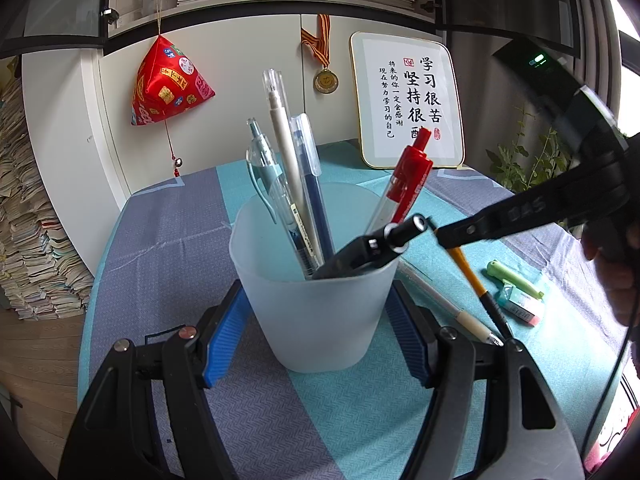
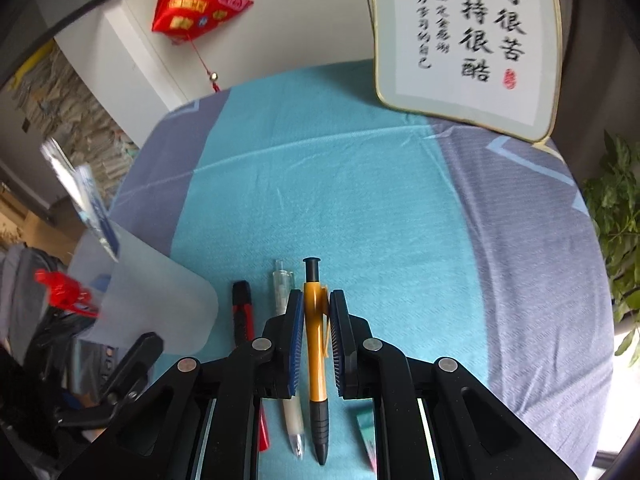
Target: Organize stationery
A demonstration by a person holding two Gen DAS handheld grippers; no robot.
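Observation:
A frosted plastic cup [image 1: 320,300] stands on the cloth and holds several pens, among them a red one [image 1: 408,184] and a black one [image 1: 368,248]. My left gripper [image 1: 320,312] has its blue pads on both sides of the cup, shut on it. My right gripper [image 2: 314,316] is shut on an orange pen [image 2: 316,344] with a black grip, which lies on the cloth. A white pen [image 2: 286,304] and a red-black pen [image 2: 243,312] lie just left of it. The cup's edge [image 2: 152,300] shows at the left in the right wrist view.
A green highlighter [image 1: 514,280] and an eraser [image 1: 520,306] lie on the blue cloth at the right. A framed calligraphy board [image 1: 408,100] leans at the table's back. A red ornament [image 1: 168,84] hangs on the cabinet. Plants [image 2: 616,216] stand at the right.

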